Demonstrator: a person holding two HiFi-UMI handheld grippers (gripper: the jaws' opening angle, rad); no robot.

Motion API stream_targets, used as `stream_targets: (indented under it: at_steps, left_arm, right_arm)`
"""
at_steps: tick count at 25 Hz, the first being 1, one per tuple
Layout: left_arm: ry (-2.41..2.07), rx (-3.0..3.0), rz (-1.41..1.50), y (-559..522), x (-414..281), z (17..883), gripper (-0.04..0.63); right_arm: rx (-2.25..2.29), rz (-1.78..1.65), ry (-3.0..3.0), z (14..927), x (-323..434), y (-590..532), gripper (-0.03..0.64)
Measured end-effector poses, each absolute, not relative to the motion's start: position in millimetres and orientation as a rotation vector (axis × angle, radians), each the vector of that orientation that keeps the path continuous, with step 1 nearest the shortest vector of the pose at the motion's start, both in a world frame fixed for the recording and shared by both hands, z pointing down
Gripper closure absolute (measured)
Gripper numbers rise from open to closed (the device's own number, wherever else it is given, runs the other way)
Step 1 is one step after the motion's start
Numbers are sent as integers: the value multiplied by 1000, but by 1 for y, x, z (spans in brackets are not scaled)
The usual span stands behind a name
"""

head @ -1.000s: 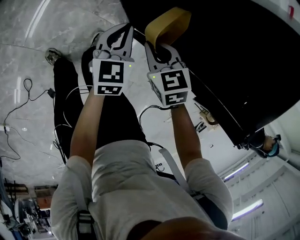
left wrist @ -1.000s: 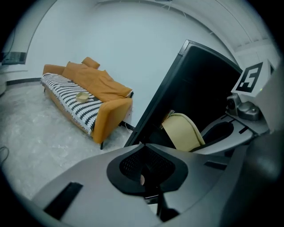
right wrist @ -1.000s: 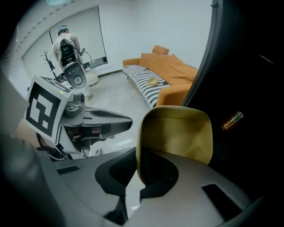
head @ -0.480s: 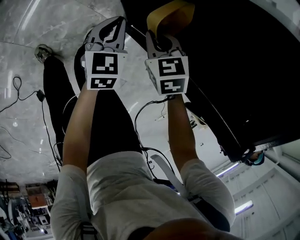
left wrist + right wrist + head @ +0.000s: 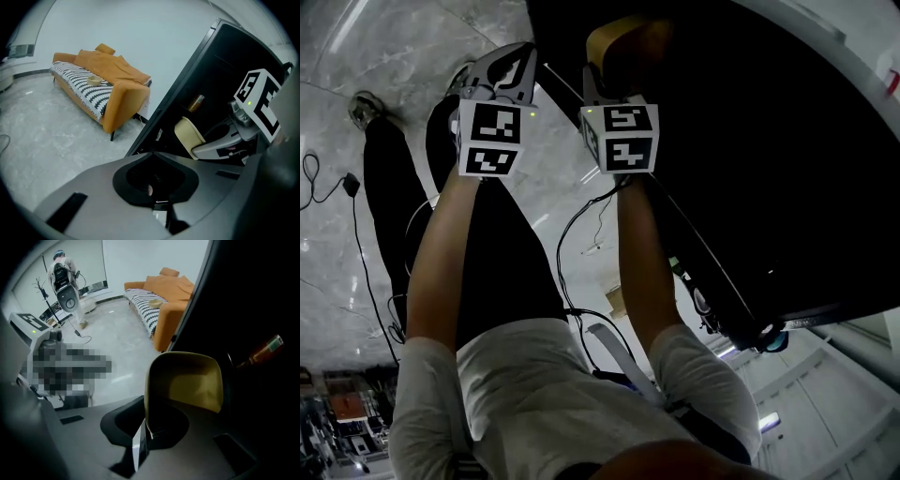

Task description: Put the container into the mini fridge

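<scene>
A yellow, open-topped container (image 5: 628, 42) is clamped by its rim in my right gripper (image 5: 605, 80), which is shut on it. In the right gripper view the container (image 5: 187, 380) stands just past the jaws, at the dark opening of the black mini fridge (image 5: 253, 301). The fridge (image 5: 750, 141) fills the upper right of the head view. My left gripper (image 5: 508, 67) hovers just left of the right one, jaws together and holding nothing. The left gripper view shows the container (image 5: 189, 136) and the right gripper (image 5: 220, 143) at the fridge's edge (image 5: 187, 93).
A brown bottle (image 5: 265, 348) lies inside the fridge. An orange sofa (image 5: 103, 84) with a striped throw stands by the far wall. A person (image 5: 65, 282) stands at the back left. Cables (image 5: 581, 225) trail over the marble floor below my arms.
Both grippers have moved forward toward the fridge, the left keeping beside the right. The container now sits partly inside the dark opening.
</scene>
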State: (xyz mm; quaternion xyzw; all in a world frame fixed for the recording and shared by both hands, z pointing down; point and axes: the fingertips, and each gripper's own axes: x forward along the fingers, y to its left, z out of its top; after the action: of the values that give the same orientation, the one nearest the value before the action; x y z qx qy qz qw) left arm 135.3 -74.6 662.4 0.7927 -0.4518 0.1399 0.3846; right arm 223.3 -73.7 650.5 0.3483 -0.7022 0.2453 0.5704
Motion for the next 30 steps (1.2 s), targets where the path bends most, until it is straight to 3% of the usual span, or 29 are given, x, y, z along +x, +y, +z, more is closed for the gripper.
stream_targets:
  at_steps: [30]
  left_arm:
    - [-1070,1949,377,-58,150,687,583]
  right_arm:
    - [981,405,-1446,713,302,-121,574]
